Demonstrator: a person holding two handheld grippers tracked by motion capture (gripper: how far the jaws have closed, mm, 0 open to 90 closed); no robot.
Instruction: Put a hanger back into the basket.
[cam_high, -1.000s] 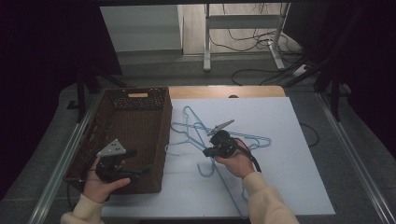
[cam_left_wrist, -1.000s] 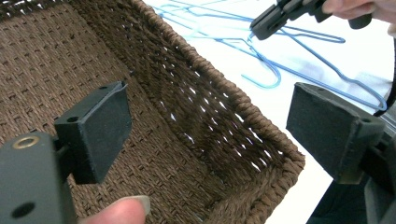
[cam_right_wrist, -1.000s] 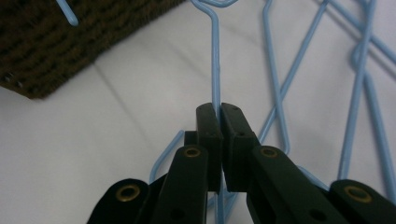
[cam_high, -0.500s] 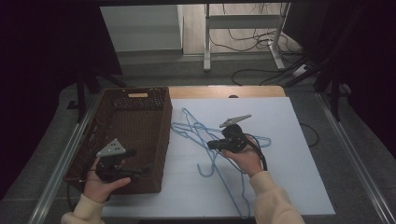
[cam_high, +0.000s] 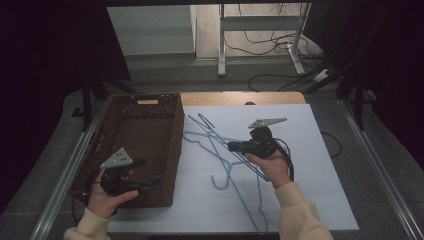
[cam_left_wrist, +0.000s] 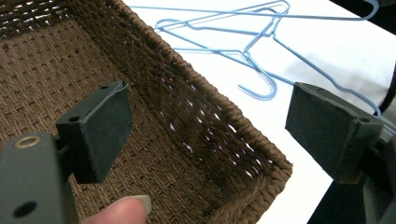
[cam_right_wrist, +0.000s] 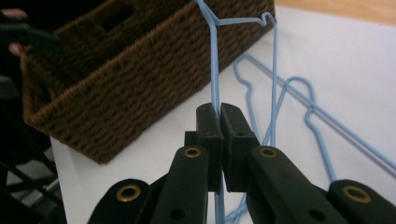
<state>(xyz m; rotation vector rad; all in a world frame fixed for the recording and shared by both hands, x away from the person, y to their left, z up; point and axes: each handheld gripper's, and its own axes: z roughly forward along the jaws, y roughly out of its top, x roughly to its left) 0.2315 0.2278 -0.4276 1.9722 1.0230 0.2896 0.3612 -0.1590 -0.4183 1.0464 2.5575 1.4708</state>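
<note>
Several blue wire hangers (cam_high: 212, 139) lie tangled on the white table top (cam_high: 310, 190), right of a brown wicker basket (cam_high: 150, 135). My right gripper (cam_high: 234, 146) points left toward the basket and is shut on the wire of one blue hanger (cam_right_wrist: 215, 60), which rises in front of the basket's side (cam_right_wrist: 140, 84). My left gripper (cam_high: 150, 181) hovers open over the near right corner of the basket (cam_left_wrist: 261, 158). Nothing sits between its pads (cam_left_wrist: 100, 128). Beyond that corner the hangers (cam_left_wrist: 243, 51) rest on the table.
The basket's inside (cam_left_wrist: 42, 84) looks empty where visible. A wooden strip (cam_high: 240, 98) runs along the table's far edge, with a metal frame and cables (cam_high: 280, 50) on the floor behind. More hangers (cam_right_wrist: 303, 107) lie right of the shut jaws.
My right gripper has shifted a little right and turned to point left, pulling its hanger along. The left gripper has stayed over the basket corner.
</note>
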